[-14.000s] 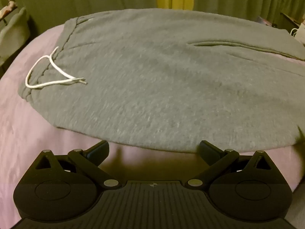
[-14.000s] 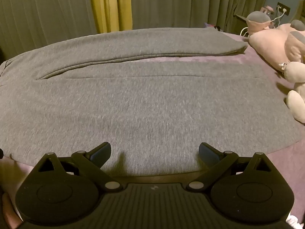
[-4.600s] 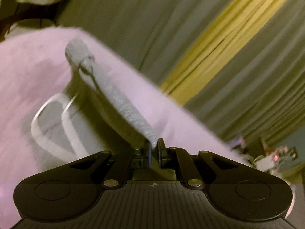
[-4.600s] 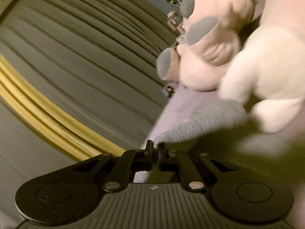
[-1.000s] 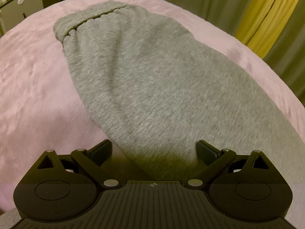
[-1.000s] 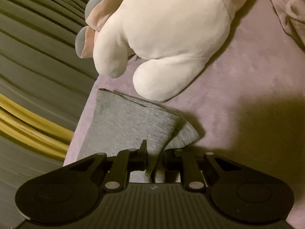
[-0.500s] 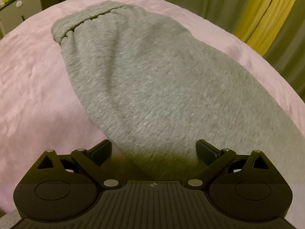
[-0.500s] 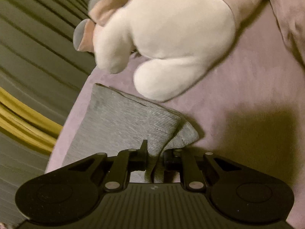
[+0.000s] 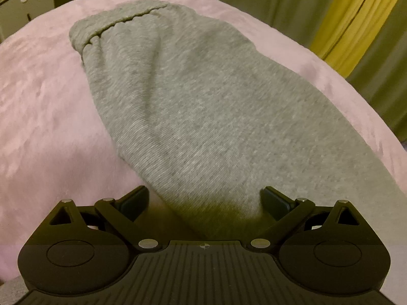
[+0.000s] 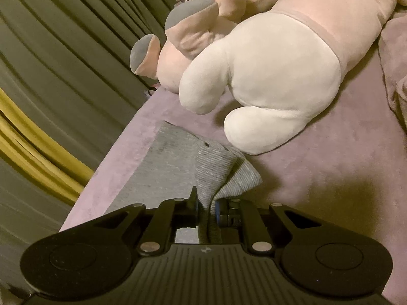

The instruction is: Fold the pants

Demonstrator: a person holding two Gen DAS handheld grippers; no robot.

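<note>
The grey sweatpants lie folded lengthwise on the pink bedspread, waistband at the far left. My left gripper is open, its fingers on either side of the near edge of the pants. In the right wrist view my right gripper is shut on the ribbed leg cuffs and holds them a little off the bed. The leg of the pants runs back to the left under it.
A large pink and white plush toy lies on the bed just beyond the cuffs. Dark curtains with a yellow strip hang behind the bed. A cabinet stands at the far left.
My right gripper has lifted the cuffs slightly and tilted, so the plush toy sits higher in view. My left gripper has stayed open at the pants' near edge.
</note>
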